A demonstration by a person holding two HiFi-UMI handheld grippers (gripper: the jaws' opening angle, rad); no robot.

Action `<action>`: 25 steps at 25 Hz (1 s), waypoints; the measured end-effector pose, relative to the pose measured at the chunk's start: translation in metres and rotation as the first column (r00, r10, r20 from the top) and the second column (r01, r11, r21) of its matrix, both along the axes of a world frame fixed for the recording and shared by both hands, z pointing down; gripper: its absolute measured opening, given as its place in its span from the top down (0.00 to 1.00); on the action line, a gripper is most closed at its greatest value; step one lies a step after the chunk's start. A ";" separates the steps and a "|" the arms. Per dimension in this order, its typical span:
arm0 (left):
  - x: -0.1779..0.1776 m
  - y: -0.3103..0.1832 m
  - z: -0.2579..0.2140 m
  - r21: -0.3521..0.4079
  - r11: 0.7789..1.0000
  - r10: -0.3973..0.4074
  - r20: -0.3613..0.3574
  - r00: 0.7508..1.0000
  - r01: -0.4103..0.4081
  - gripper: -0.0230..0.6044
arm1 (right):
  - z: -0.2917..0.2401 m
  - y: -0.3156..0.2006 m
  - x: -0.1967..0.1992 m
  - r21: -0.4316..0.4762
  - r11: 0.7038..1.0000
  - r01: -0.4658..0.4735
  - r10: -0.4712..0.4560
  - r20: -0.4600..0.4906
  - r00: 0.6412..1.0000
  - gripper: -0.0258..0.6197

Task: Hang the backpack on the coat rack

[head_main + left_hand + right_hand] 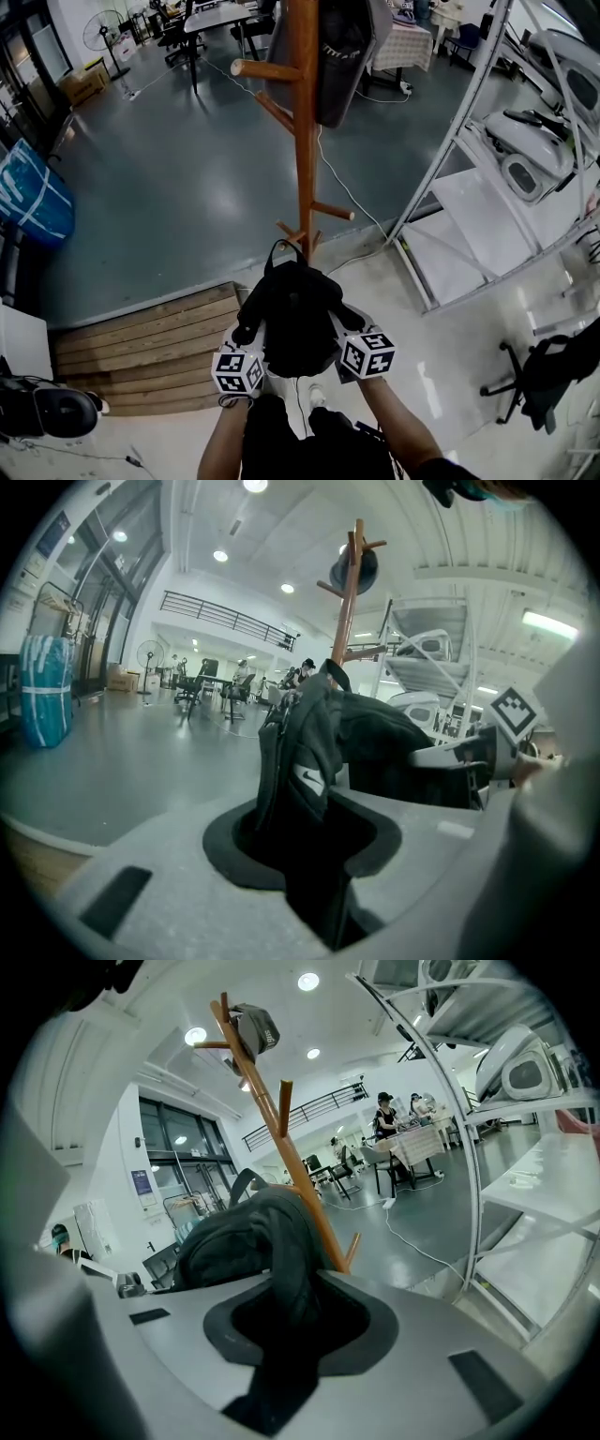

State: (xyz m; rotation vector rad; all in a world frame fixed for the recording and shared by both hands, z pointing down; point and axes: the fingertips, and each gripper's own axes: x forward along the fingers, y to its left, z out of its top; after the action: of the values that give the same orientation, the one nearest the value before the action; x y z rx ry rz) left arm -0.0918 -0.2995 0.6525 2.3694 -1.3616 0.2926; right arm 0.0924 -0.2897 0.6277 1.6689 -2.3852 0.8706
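Observation:
I hold a black backpack (pixel 295 314) up between both grippers, just in front of the foot of the wooden coat rack (pixel 304 141). My left gripper (pixel 251 330) is shut on the backpack's left side; in the left gripper view black strap fabric (pixel 314 789) fills the gap between its jaws. My right gripper (pixel 343 324) is shut on the right side, and a black strap (pixel 286 1326) runs through its jaws. The top handle (pixel 284 248) stands up near the pole. A dark bag (pixel 342 56) hangs on an upper peg. The coat rack (pixel 281 1138) rises behind the backpack (pixel 248 1241).
A low wooden platform (pixel 150 342) lies at the lower left. White metal shelving (pixel 487 187) stands on the right, with a black office chair (pixel 548 370) below it. A white cable (pixel 349 199) trails across the floor by the rack. A blue bag (pixel 33 197) sits far left.

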 end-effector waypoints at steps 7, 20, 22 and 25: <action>0.005 -0.013 0.011 -0.016 1.000 0.013 0.015 1.000 -0.013 0.79 | 0.009 -0.010 0.005 -0.007 1.000 -0.016 0.016 0.000 1.000 0.83; 0.024 -0.035 0.033 -0.055 0.998 0.042 0.030 0.999 -0.041 0.79 | 0.031 -0.022 0.022 -0.031 0.998 -0.063 0.062 -0.009 0.998 0.83; 0.027 -0.036 0.038 -0.064 0.997 0.048 0.030 0.998 -0.046 0.79 | 0.036 -0.022 0.026 -0.035 0.997 -0.068 0.067 -0.014 0.998 0.83; 0.031 -0.042 0.043 -0.073 0.996 0.054 0.035 0.998 -0.052 0.79 | 0.041 -0.026 0.029 -0.037 0.997 -0.075 0.074 -0.017 0.997 0.83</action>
State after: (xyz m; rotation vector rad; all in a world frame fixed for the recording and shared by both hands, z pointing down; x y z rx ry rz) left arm -0.0609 -0.3410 0.6951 2.3541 -1.2840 0.3956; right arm 0.1216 -0.3161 0.6683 1.7544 -2.2950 0.9037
